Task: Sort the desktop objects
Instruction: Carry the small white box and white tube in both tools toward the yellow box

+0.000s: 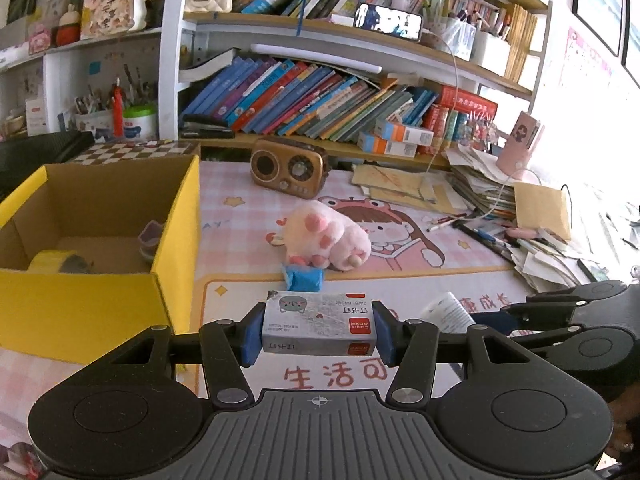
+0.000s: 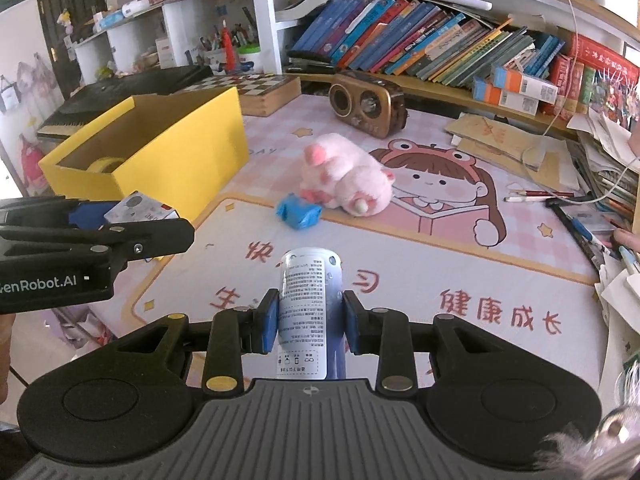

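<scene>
My left gripper is shut on a small grey staple box with a cat print, held crosswise above the desk mat to the right of the yellow cardboard box. In the right wrist view that same left gripper shows at the left edge, with the staple box in it. My right gripper is shut on a white cylindrical bottle with printed text, lying along the fingers. A pink plush toy and a blue crumpled item lie mid-mat. The yellow box holds a yellow tape roll and a small purple item.
A brown retro radio stands at the back of the mat. A chessboard box sits behind the yellow box. Stacked papers, pens and a cable crowd the right side. Bookshelves line the back.
</scene>
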`<state>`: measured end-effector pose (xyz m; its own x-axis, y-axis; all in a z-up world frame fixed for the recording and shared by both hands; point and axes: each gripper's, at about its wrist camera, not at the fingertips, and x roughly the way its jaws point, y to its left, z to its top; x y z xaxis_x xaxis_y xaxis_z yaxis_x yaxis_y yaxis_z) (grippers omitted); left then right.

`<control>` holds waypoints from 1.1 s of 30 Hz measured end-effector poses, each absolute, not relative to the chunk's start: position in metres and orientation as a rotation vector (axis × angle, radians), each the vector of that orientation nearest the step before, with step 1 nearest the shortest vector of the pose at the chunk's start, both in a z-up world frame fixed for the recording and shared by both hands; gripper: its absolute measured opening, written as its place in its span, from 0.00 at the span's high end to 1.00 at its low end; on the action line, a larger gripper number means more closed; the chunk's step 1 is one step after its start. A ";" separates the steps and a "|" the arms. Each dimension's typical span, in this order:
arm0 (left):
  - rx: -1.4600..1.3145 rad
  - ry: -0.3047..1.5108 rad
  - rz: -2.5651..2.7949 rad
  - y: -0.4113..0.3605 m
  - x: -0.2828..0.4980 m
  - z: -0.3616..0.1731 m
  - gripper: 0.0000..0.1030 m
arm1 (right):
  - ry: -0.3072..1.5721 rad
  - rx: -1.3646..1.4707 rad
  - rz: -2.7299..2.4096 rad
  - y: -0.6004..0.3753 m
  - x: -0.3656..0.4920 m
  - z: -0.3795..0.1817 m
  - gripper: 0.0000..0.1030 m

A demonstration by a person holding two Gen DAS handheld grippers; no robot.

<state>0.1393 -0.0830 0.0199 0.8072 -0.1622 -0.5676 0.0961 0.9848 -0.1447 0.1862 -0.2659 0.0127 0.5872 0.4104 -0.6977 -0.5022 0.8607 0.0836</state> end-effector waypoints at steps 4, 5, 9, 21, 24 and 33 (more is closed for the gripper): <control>-0.115 0.620 -0.144 -0.073 0.127 0.019 0.49 | 0.782 -0.129 0.526 -0.258 0.173 0.013 0.71; -0.116 0.621 -0.145 -0.071 0.124 0.019 0.49 | 0.785 -0.127 0.525 -0.255 0.170 0.013 0.71; -0.127 0.623 -0.136 -0.059 0.109 0.019 0.49 | 0.796 -0.128 0.526 -0.245 0.154 0.012 0.71; -0.141 0.626 -0.113 -0.022 0.065 0.018 0.49 | 0.808 -0.136 0.557 -0.205 0.107 0.011 0.71; -0.142 0.624 -0.107 -0.014 0.055 0.018 0.49 | 0.806 -0.139 0.564 -0.196 0.097 0.011 0.71; -0.148 0.617 -0.083 0.010 0.026 0.018 0.49 | 0.800 -0.152 0.597 -0.168 0.068 0.010 0.71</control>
